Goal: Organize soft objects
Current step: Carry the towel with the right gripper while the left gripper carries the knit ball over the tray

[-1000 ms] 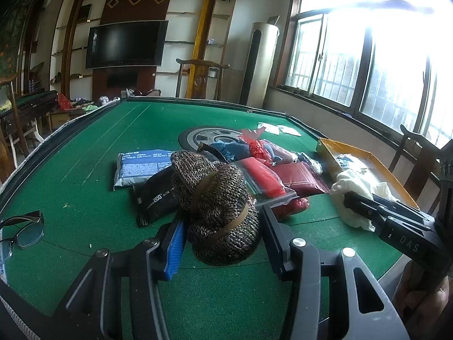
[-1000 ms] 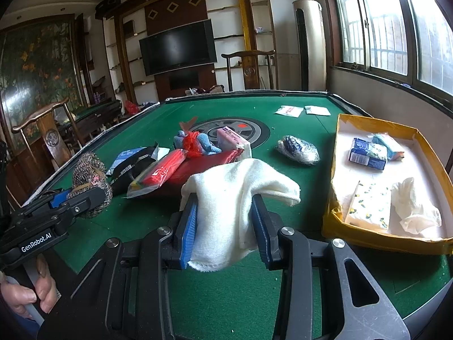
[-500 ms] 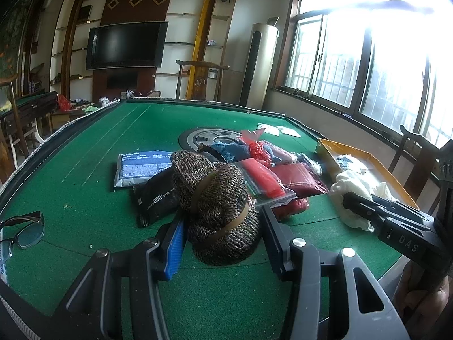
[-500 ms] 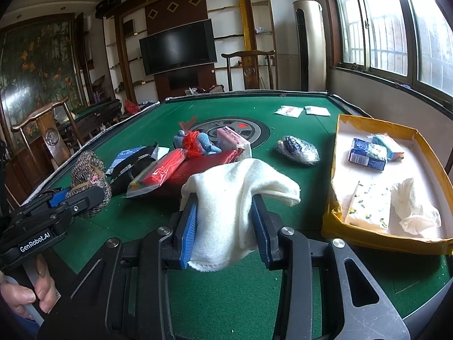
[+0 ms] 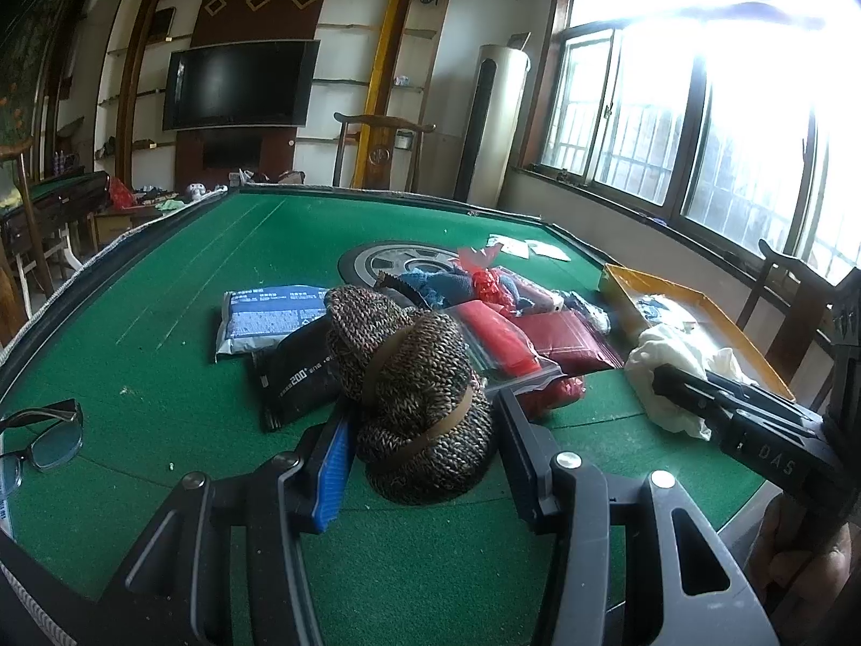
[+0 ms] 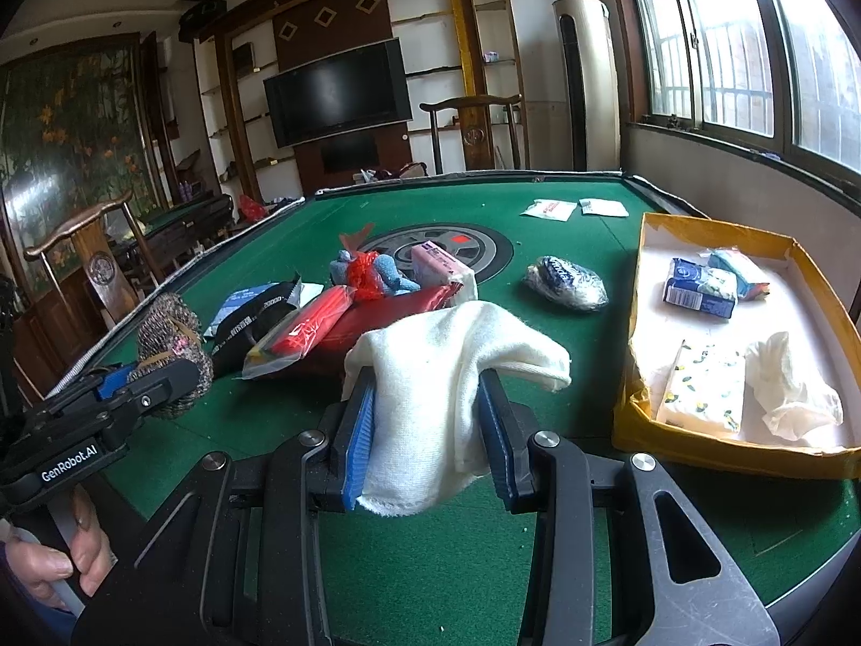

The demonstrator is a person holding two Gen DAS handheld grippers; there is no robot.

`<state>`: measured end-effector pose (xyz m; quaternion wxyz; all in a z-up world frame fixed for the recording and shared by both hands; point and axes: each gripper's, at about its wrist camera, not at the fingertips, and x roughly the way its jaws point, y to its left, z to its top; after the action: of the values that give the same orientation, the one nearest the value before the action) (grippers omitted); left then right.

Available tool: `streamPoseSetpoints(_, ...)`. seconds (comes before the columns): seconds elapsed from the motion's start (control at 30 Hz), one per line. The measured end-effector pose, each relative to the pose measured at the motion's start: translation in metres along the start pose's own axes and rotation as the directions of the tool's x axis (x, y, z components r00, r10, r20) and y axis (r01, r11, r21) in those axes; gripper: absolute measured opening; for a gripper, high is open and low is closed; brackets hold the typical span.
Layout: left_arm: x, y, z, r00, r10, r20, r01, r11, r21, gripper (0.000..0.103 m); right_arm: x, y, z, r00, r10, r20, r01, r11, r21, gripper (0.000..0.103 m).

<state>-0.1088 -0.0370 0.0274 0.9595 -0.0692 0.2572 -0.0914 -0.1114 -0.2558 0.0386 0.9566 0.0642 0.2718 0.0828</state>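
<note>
My left gripper (image 5: 422, 463) is shut on a brown knitted hat (image 5: 414, 387) with a tan band, held low over the green table. The hat also shows at the left in the right wrist view (image 6: 172, 344). My right gripper (image 6: 428, 430) is shut on a white cloth (image 6: 446, 371) that drapes over its fingers above the table. The cloth also shows in the left wrist view (image 5: 672, 371). A yellow tray (image 6: 629, 377) with white lining stands at the right and holds tissue packs and a crumpled white cloth (image 6: 791, 387).
A pile lies mid-table: red bagged items (image 6: 317, 323), a black pouch (image 5: 296, 377), a blue packet (image 5: 263, 317), a blue plush with red netting (image 6: 371, 274), a pink pack (image 6: 441, 264). A wrapped dark bundle (image 6: 565, 282) lies alone. Eyeglasses (image 5: 43, 436) lie near the left edge.
</note>
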Motion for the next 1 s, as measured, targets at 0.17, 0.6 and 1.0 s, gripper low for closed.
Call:
streamPoseSetpoints(0.17,0.003,-0.002,0.001,1.0,0.02,-0.019,-0.02,1.0,0.003,0.051,-0.001,-0.007,0.001,0.999,0.036,0.002,-0.036,0.999,0.03,0.036)
streamPoseSetpoints(0.6,0.028,-0.091,0.059,0.975,-0.182,-0.123,0.195,0.976,0.099,0.05,-0.062,-0.129,0.064,0.998,-0.002,0.057,-0.01,0.977,0.212,0.036)
streamPoseSetpoints(1.0,0.165,-0.257,0.094,0.84,-0.323,-0.436,0.409,0.905,0.118,0.051,0.017,-0.297,0.127,0.942,-0.245,-0.228,0.303,0.914,0.271,0.036)
